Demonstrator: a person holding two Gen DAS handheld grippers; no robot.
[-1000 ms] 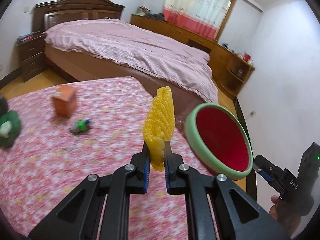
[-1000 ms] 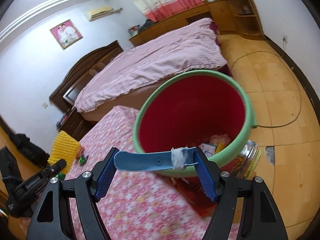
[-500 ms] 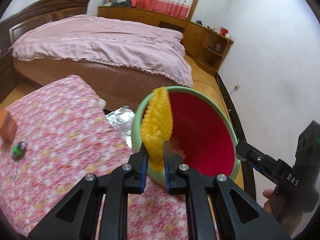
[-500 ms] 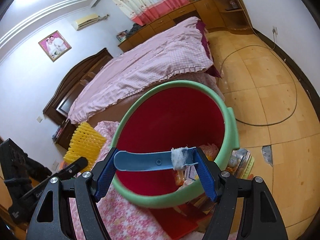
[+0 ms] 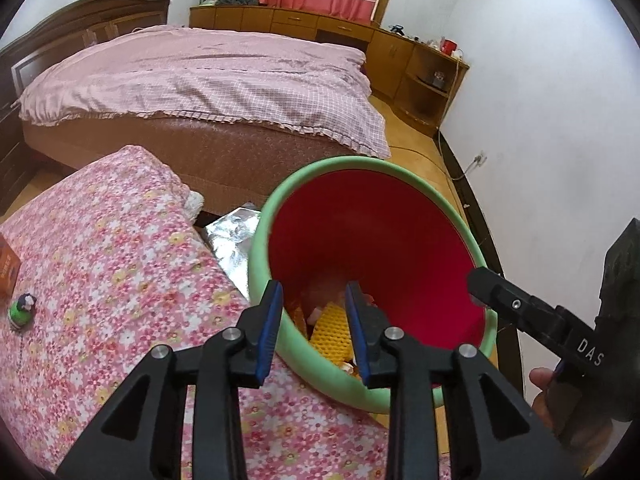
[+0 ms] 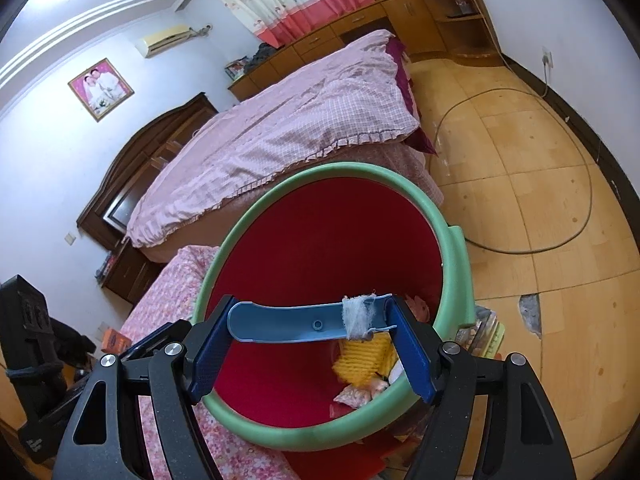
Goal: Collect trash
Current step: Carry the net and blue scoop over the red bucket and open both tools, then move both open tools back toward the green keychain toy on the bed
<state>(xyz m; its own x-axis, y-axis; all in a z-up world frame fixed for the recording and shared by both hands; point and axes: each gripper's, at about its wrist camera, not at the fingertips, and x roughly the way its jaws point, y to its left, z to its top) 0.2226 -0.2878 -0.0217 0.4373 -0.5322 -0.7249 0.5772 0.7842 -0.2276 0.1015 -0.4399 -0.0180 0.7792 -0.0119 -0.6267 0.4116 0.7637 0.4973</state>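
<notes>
Bucket (image 5: 280, 344), red inside with a green rim, is the landmark here: it stands tilted at the corner of the floral-covered worktop (image 5: 100, 264), its mouth facing both cameras. Yellow foam netting (image 5: 330, 326) lies loose at the bottom of the bucket among other scraps, seen in the right wrist view as a yellow ribbed wad (image 6: 362, 358) beside pale wrappers. The left tool (image 5: 314, 328) hangs over the near rim of the bucket with its jaws opening; the netting shows in the gap below them, but the blue pads do not touch it. The right tool (image 6: 308, 354) stands spread wide across the bucket's mouth and pinches a blue plastic strip (image 6: 288, 322) lengthwise between its pads, with a tuft of white fluff (image 6: 356, 316) wrapped around the strip's right end. Left of the bucket on the worktop sit a small green toy (image 5: 22, 310) and an orange box (image 5: 6, 270). Behind the bucket lies crumpled foil (image 5: 232, 236), and beyond that a bed (image 5: 208, 76) with a pink checked cover.
</notes>
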